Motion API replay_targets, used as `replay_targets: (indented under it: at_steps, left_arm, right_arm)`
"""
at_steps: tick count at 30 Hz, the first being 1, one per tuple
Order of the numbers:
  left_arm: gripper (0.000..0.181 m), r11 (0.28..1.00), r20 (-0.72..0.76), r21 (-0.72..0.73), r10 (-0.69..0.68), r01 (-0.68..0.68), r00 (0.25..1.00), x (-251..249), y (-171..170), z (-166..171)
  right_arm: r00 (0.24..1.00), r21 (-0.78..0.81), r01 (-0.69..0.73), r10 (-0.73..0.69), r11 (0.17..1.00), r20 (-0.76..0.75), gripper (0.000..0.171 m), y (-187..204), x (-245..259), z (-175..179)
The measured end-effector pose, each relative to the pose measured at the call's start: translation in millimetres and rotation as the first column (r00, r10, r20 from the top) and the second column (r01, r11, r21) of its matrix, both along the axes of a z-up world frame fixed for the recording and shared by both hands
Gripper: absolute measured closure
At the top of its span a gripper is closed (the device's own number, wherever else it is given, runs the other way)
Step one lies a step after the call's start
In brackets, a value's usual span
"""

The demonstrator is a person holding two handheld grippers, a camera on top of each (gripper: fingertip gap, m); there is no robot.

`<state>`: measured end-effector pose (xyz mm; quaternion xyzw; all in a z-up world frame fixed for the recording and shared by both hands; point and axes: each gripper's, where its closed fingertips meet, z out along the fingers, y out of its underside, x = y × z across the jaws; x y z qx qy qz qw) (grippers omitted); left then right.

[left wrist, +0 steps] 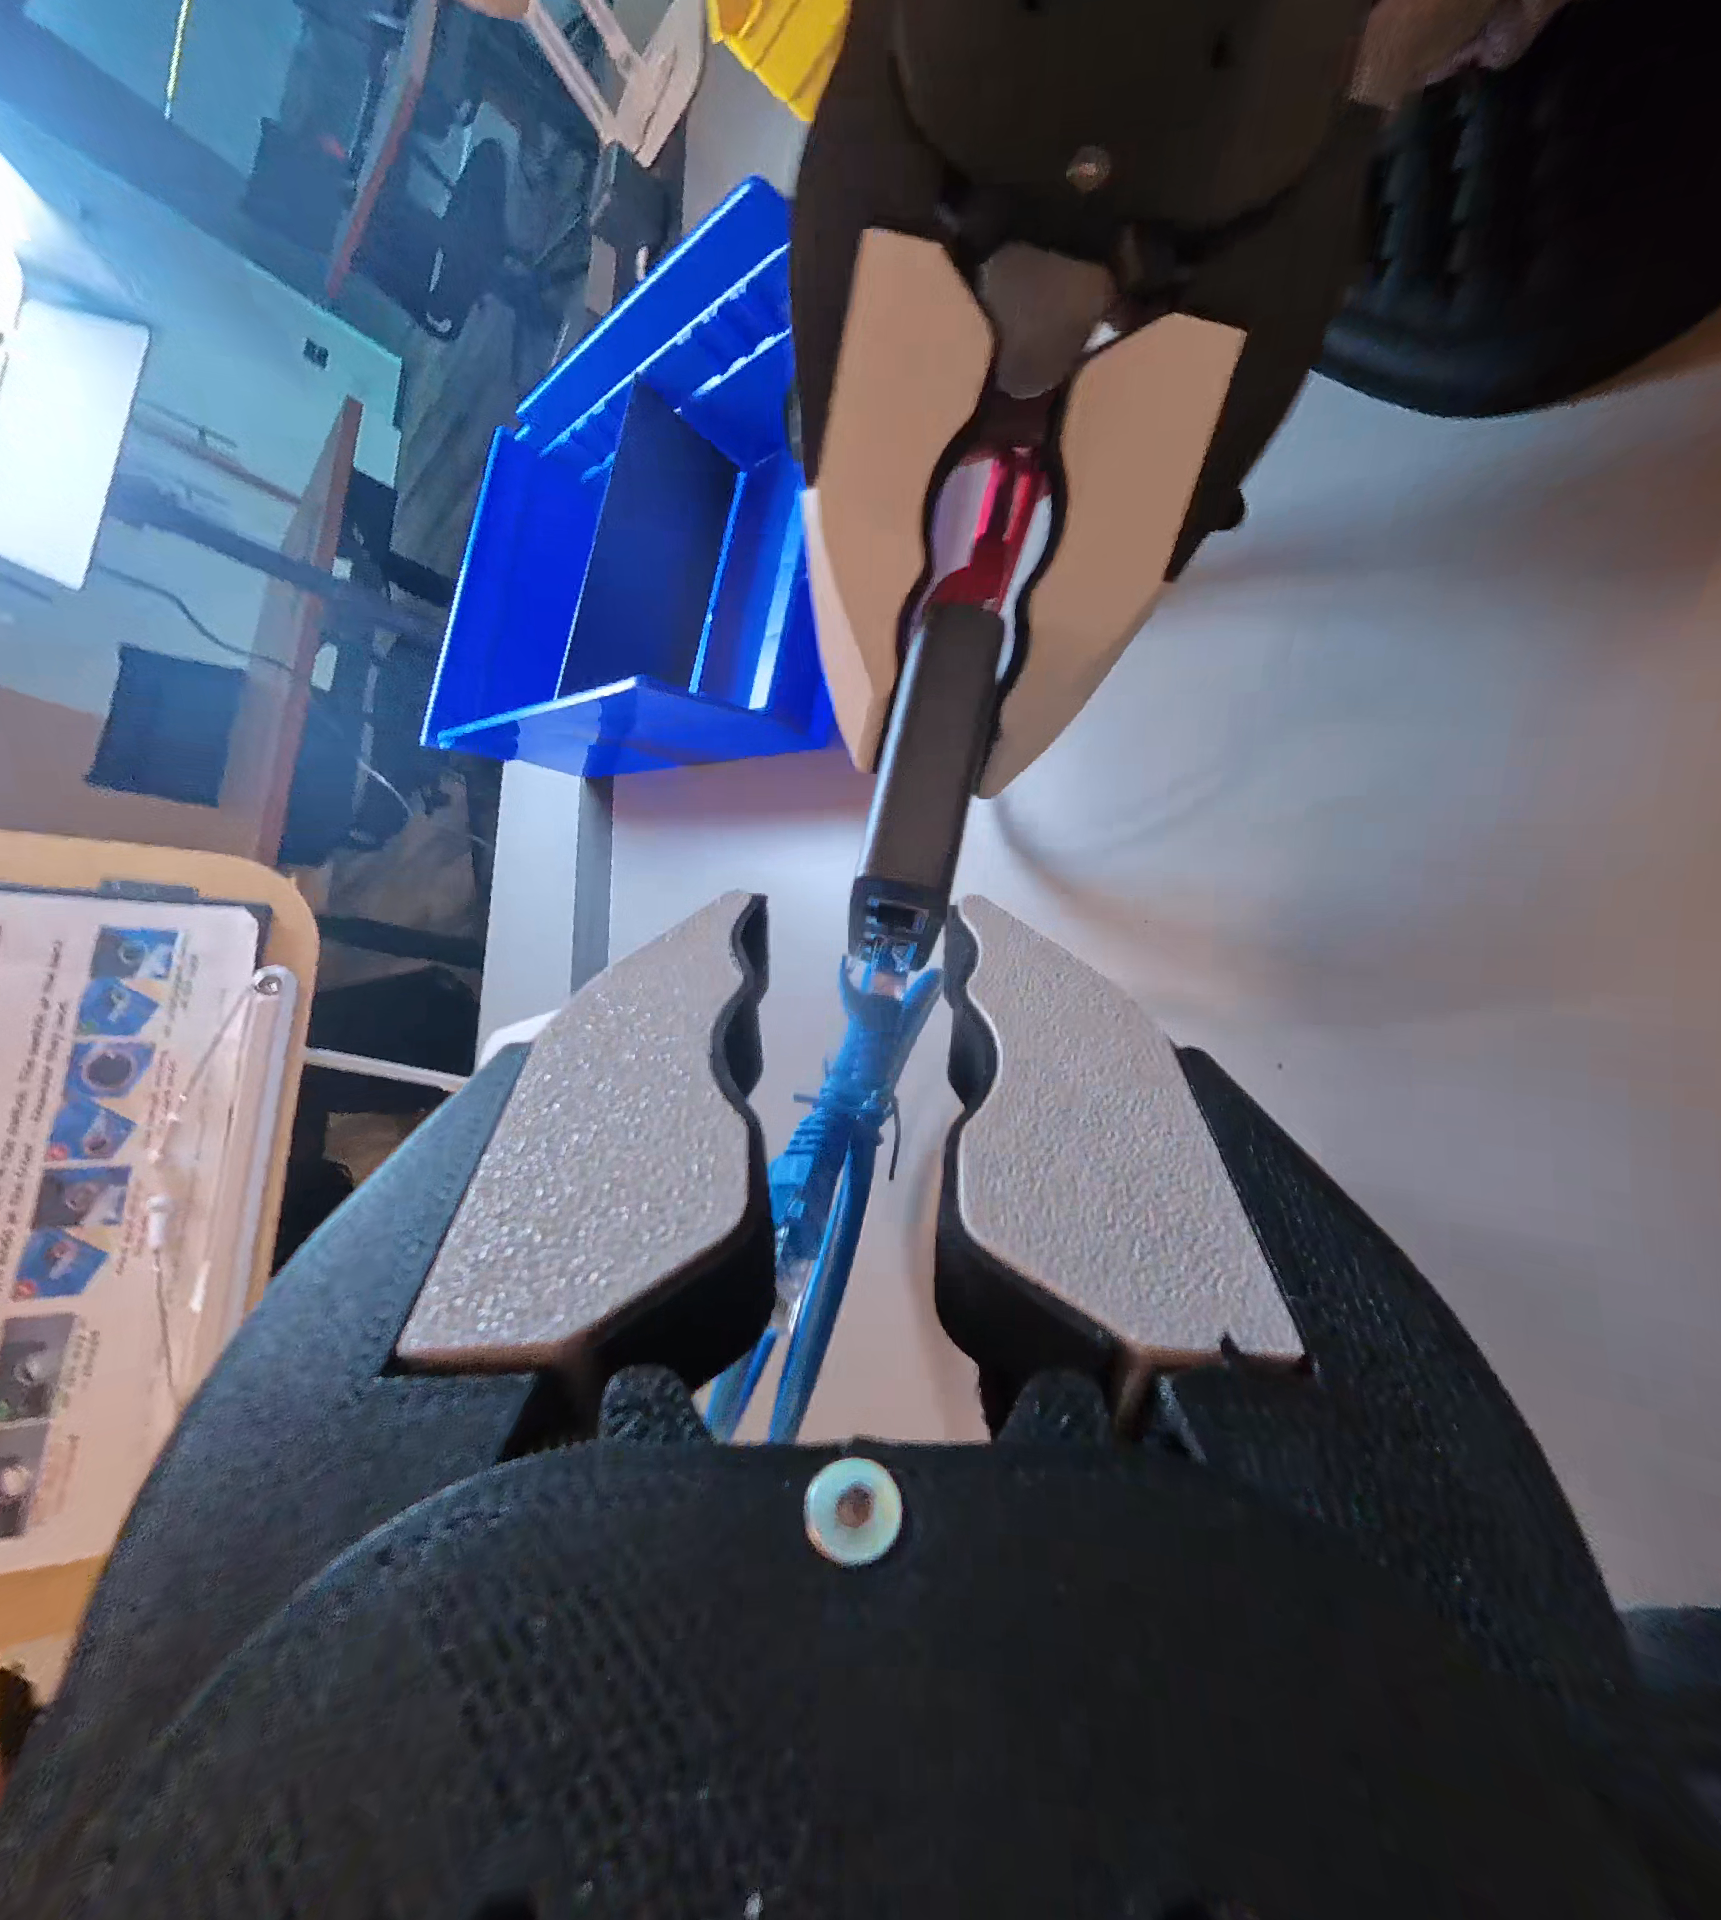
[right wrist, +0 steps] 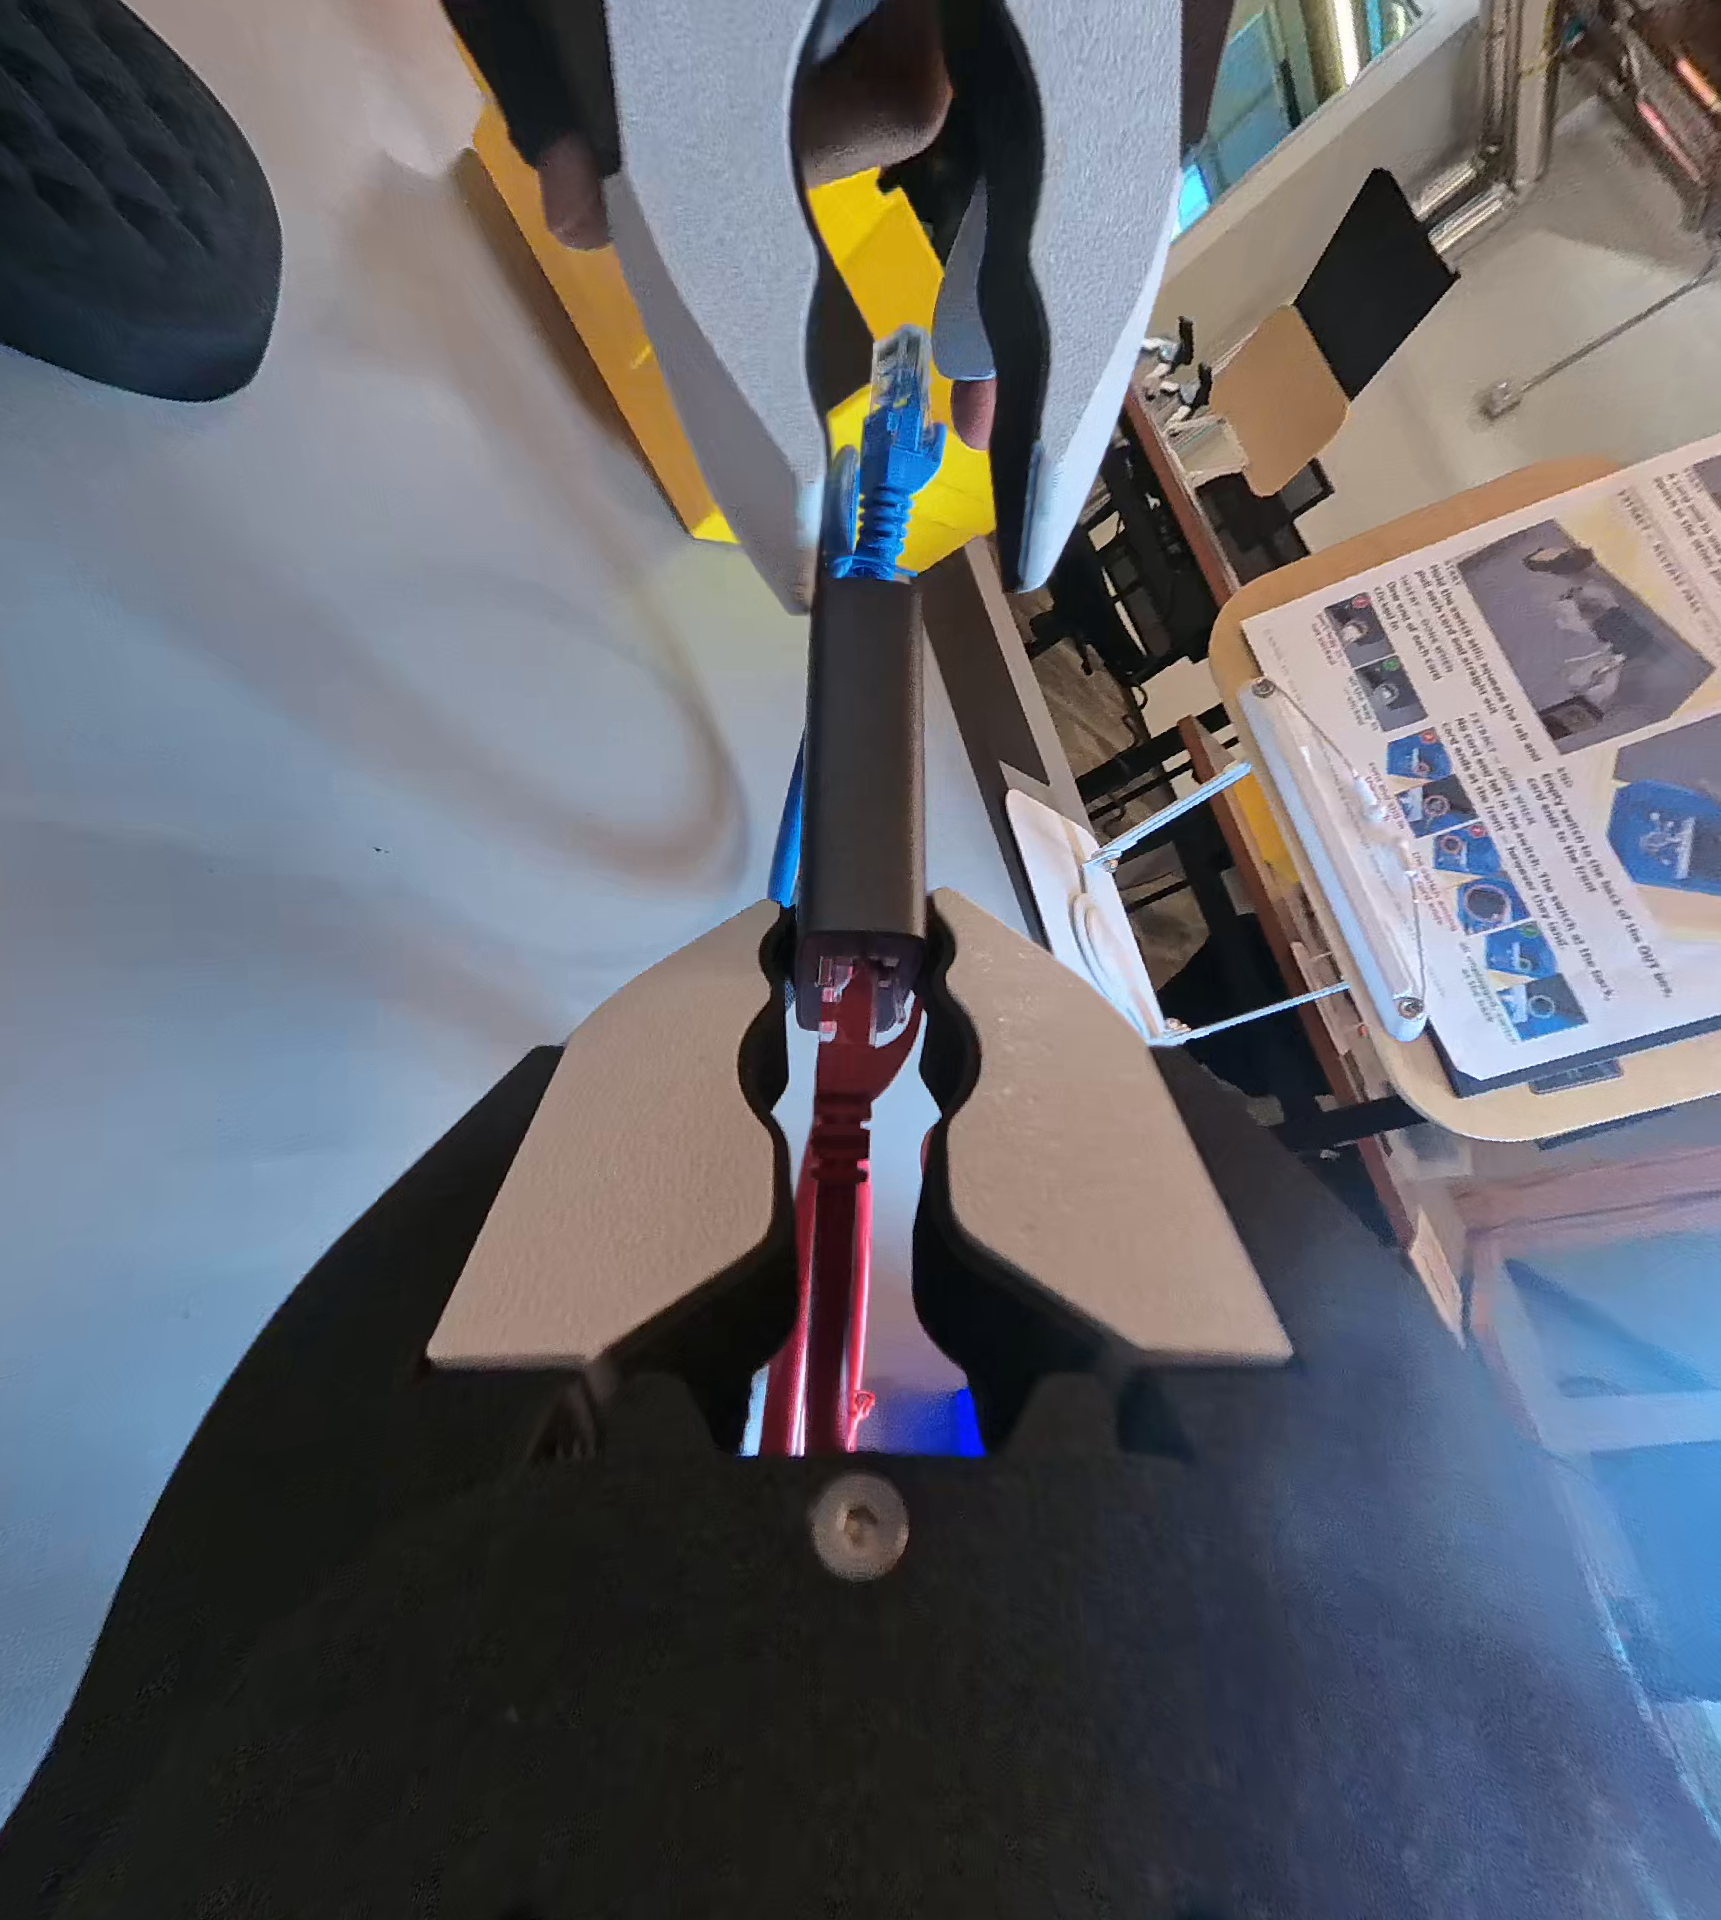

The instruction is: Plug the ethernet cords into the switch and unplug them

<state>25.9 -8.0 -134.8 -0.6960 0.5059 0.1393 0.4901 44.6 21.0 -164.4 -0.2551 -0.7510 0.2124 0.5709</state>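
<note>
The switch is a slim dark box held in the air above the white table. My right gripper is shut on the switch's near end, where the red cord is plugged in. It shows at the top of the left wrist view. The blue cord's plug sits in the other port. My left gripper is open, its fingers on either side of that plug. The blue cord's second, loose plug hangs between the left gripper's fingers.
A blue bin stands near the table's edge, and a yellow bin sits behind the left gripper. An illustrated instruction sheet on a tan stand is off the table side, also in the left wrist view. The left gripper's tips are roughly 5 centimeters from the right gripper's.
</note>
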Motion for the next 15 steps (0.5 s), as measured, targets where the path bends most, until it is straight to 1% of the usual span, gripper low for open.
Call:
replay_targets:
  at_steps: [1,3,5,6,8,11,12,15]
  left_arm:
    - [0.152,1.0,-0.039,0.01,-0.017,0.017,0.999,1.9,-1.1,-2.1]
    - [0.157,0.999,-0.086,0.011,-0.031,0.032,0.996,2.8,-1.4,-7.3]
    - [0.158,0.998,-0.085,-0.014,-0.066,0.065,0.994,5.2,-3.9,-12.2]
    - [0.151,0.996,-0.069,-0.036,-0.088,0.086,0.994,7.1,-6.4,-14.3]
    - [0.146,0.991,-0.012,-0.082,-0.109,0.107,0.994,10.4,-9.8,-16.5]
    - [0.154,0.994,-0.026,-0.039,-0.107,0.106,0.994,11.7,-3.6,-16.1]
    - [0.161,0.992,-0.022,-0.042,-0.122,0.121,0.992,15.8,-3.7,-18.1]
    - [0.161,0.994,-0.044,-0.031,-0.11,0.109,0.993,17.3,-0.2,-20.5]
  right_arm:
    - [1.0,-0.002,0.001,-0.001,1.0,0.012,0.15,-0.6,-0.1,-1.2]
    - [1.0,0.003,0.003,-0.003,1.0,0.027,0.15,0.2,0.6,-3.2]
    - [0.999,0.006,-0.007,0.007,1.0,0.047,0.15,-0.9,1.9,-6.0]
    - [0.998,0.004,-0.015,0.015,1.0,0.053,0.15,-1.9,2.6,-6.5]
    - [0.998,-0.015,-0.024,0.025,1.0,0.057,0.15,-3.1,3.8,-3.8]
    - [0.996,0.027,-0.07,0.069,0.997,0.05,0.15,-11.5,7.2,-0.5]
    - [0.997,0.029,-0.071,0.069,0.997,0.044,0.15,-13.9,6.9,0.6]
    - [0.998,0.051,-0.052,0.05,0.997,0.04,0.15,-11.1,6.9,0.3]
